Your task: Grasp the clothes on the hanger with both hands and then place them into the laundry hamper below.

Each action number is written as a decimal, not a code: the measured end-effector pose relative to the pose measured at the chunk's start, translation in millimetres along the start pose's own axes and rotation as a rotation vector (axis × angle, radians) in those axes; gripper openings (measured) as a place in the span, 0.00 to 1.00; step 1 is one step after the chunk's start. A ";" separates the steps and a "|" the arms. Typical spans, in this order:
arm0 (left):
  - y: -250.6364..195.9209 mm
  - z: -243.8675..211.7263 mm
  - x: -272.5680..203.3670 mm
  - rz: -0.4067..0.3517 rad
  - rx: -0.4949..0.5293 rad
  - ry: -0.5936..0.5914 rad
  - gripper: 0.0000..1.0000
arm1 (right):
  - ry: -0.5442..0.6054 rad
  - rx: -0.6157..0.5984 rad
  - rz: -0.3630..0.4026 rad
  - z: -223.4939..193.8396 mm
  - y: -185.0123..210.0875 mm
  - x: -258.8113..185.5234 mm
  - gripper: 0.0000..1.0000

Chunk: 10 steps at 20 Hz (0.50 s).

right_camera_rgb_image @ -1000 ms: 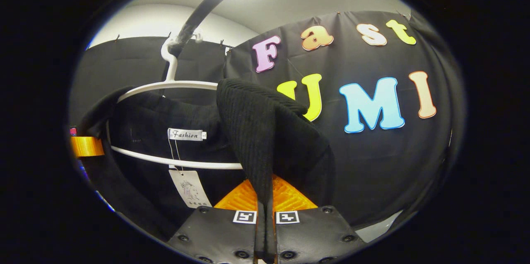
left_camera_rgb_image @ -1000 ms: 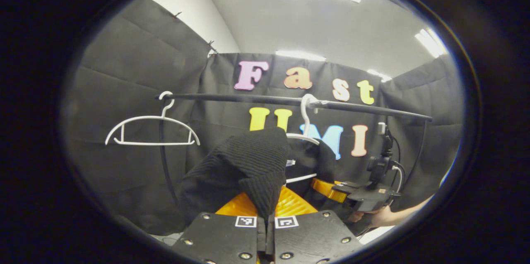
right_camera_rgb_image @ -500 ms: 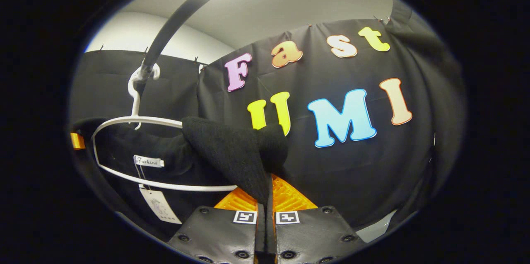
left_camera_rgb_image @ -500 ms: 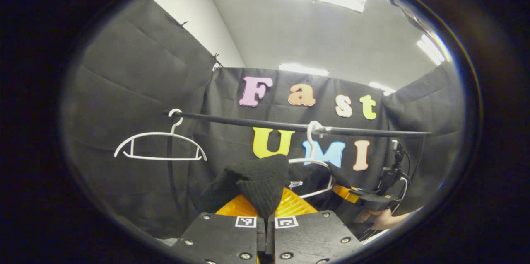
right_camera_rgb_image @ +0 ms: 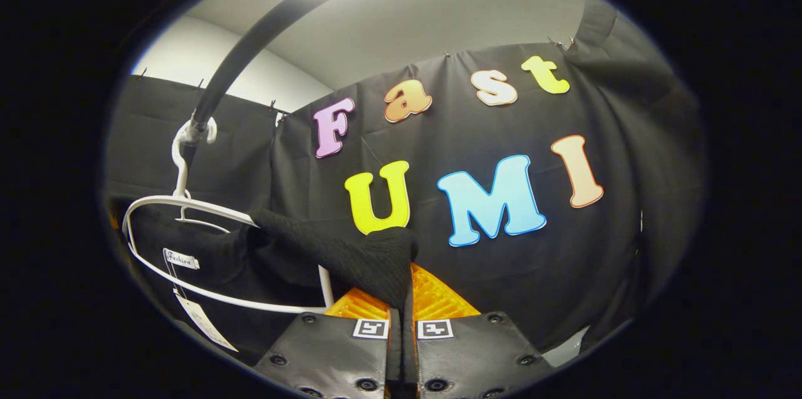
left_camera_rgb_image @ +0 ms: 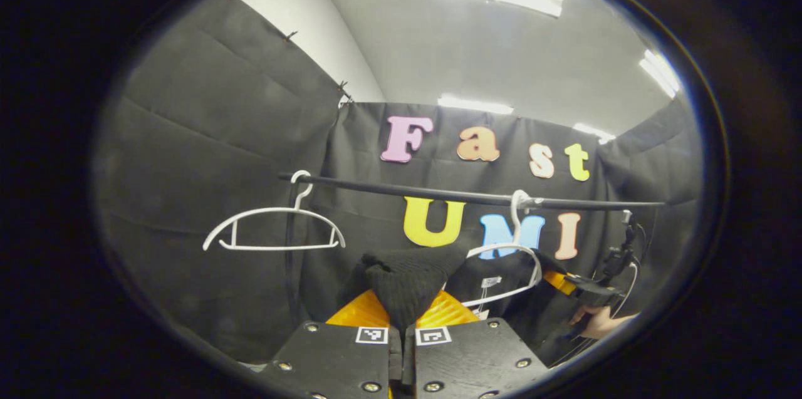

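Note:
A black knit garment [left_camera_rgb_image: 407, 283] hangs partly on a white hanger [left_camera_rgb_image: 506, 250] from the black rail [left_camera_rgb_image: 438, 193]. In the left gripper view my left gripper [left_camera_rgb_image: 401, 330] is shut on a fold of the garment's shoulder. In the right gripper view my right gripper [right_camera_rgb_image: 401, 324] is shut on the other shoulder of the garment [right_camera_rgb_image: 369, 261], pulled off to the right of the hanger [right_camera_rgb_image: 188, 205]. A white label [right_camera_rgb_image: 183, 258] and a paper tag [right_camera_rgb_image: 203, 322] show at the collar. The right gripper [left_camera_rgb_image: 595, 289] and the hand holding it appear at the far right of the left gripper view.
A second white hanger [left_camera_rgb_image: 272, 230] hangs bare on the rail's left end, beside the rack's upright post [left_camera_rgb_image: 289, 248]. The rail [right_camera_rgb_image: 250, 42] runs overhead in the right gripper view. Black cloth walls close the booth on all sides.
Both grippers have pulled back and outward with the garment's shoulders. The cloth has slid off the hanger's ends, and the hanger and rail now sit farther away.

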State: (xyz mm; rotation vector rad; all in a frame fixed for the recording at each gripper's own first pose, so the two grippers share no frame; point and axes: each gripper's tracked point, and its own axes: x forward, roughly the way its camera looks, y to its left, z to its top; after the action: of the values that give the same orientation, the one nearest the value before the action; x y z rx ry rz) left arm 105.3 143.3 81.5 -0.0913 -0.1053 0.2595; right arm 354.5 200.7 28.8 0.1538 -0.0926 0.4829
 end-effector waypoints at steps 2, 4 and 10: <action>6.6 -5.3 5.9 0.001 -0.007 -0.002 0.02 | -0.008 -0.032 -0.012 -1.5 -5.2 9.5 0.03; 16.0 -12.0 15.4 0.016 0.020 0.006 0.02 | -0.011 -0.052 -0.017 -6.9 -6.4 15.8 0.03; 24.8 -22.8 31.6 0.009 0.035 0.014 0.01 | 0.011 -0.124 -0.052 -24.5 -14.1 35.2 0.03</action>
State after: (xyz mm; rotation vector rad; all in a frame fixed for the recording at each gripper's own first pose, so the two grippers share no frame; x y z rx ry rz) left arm 132.1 173.7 59.3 -0.0584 -0.0860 0.2693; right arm 393.4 208.5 7.4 0.0320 -0.1075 0.4248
